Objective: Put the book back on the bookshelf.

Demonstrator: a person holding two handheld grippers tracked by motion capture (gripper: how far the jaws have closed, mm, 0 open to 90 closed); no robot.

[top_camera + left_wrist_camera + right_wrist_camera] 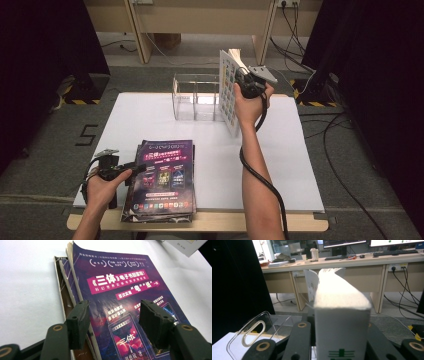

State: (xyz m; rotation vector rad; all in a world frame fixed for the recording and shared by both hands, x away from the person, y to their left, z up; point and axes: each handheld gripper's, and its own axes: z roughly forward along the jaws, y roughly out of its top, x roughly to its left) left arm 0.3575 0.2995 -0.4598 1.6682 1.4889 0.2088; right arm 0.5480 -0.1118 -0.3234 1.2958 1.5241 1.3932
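Observation:
A stack of purple-covered magazines (162, 175) lies at the table's near left. My left gripper (136, 169) rests at the stack's left edge. In the left gripper view its jaws (113, 308) stand open over the top magazine (120, 282), apart from each other and not squeezing it. Toward the back, my right gripper (241, 82) is shut on a white booklet (228, 95) and holds it upright, just right of a clear acrylic holder (192, 97). The booklet (339, 315) stands between the jaws of that gripper (337, 327), with its pages fanning at the top.
The white table board (215, 150) has bare room in the middle and on the right. The clear holder (254, 332) has dividers and a handle slot. Wooden desks (200, 15) stand behind, and cables (340, 130) run across the floor on the right.

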